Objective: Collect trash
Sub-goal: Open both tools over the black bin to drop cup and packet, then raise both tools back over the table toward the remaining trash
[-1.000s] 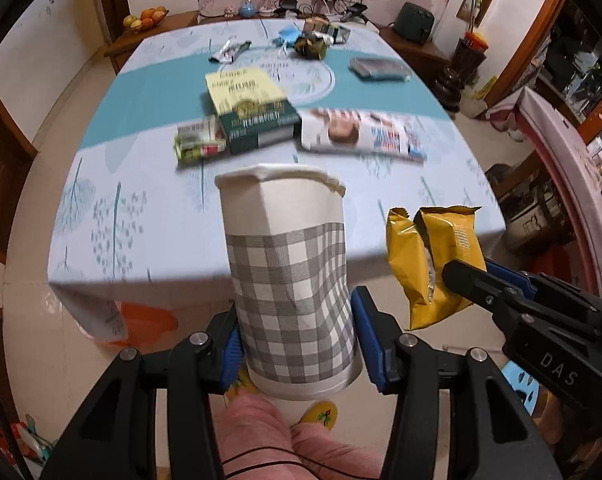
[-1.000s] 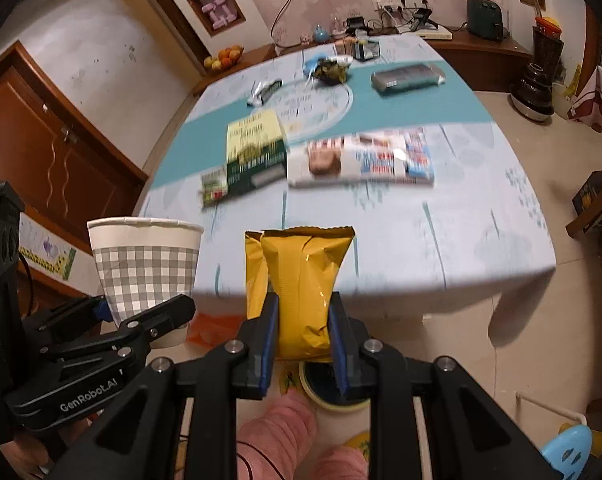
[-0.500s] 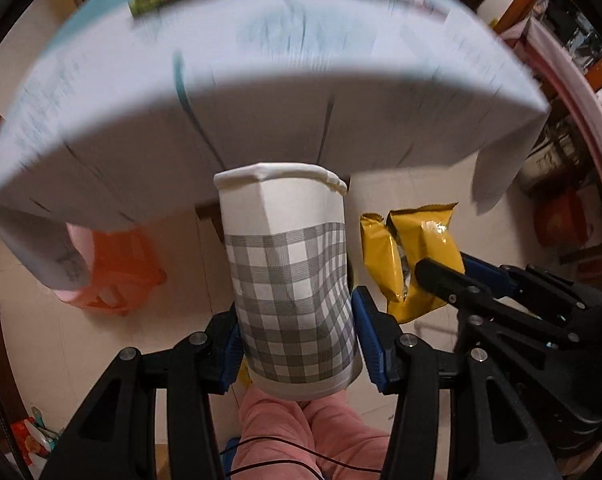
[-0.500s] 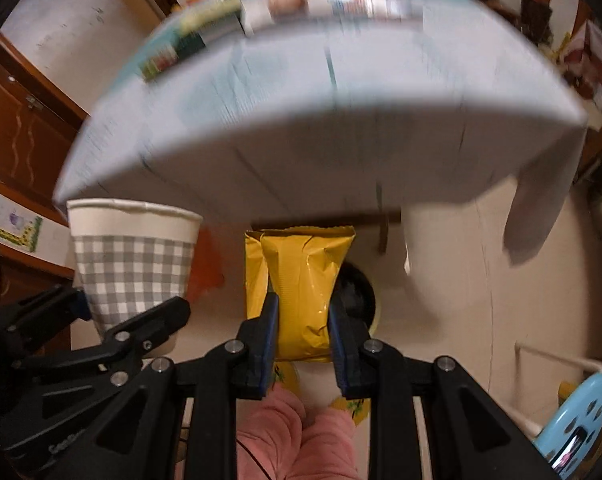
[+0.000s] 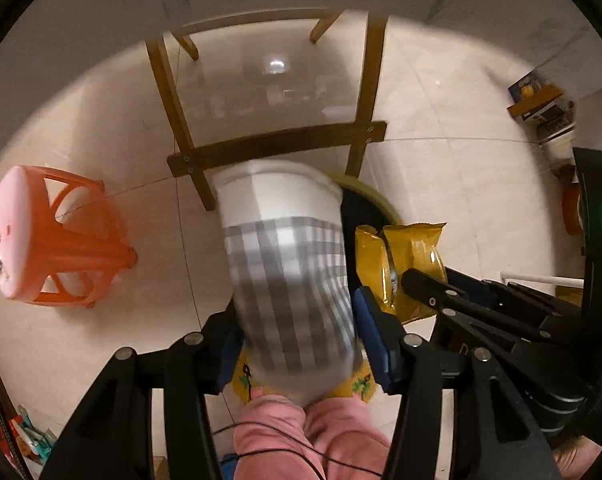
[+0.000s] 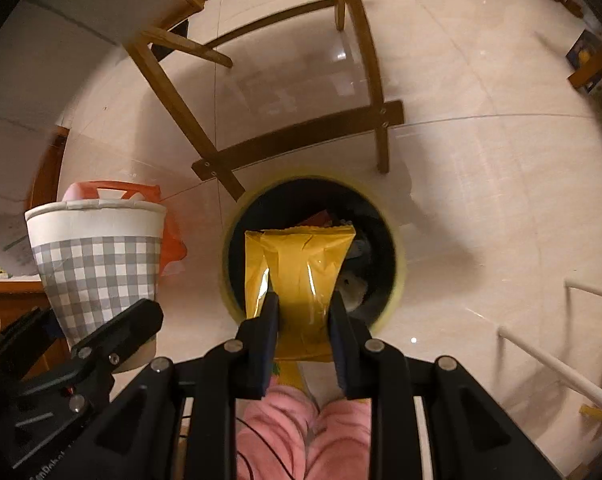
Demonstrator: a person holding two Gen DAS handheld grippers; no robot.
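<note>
A grey-checked paper cup (image 5: pixel 285 280) stands between the fingers of my left gripper (image 5: pixel 297 312). Its jaws are opening; the cup is blurred and tilted, with a thin gap at the blue pads. My right gripper (image 6: pixel 303 300) pinches a yellow snack bag (image 6: pixel 301 264) low down, and its jaws are starting to open. The bag hangs right over the mouth of a round black bin with a yellow-green rim (image 6: pixel 399 272), which holds some trash. In the left wrist view the bin rim (image 5: pixel 377 200) peeks out behind the cup and the snack bag (image 5: pixel 405 264).
A wooden chair frame (image 6: pixel 301 136) stands just beyond the bin, under the table's hanging cloth. An orange plastic stool (image 5: pixel 61 240) is on the tiled floor to the left. A person's pink trouser legs (image 6: pixel 301 432) are right below the grippers. White rails (image 6: pixel 561 368) lie at right.
Both grippers have dropped from above the tabletop to below its edge, now over the floor and the bin. The cup has gone loose and tilted in the left jaws.
</note>
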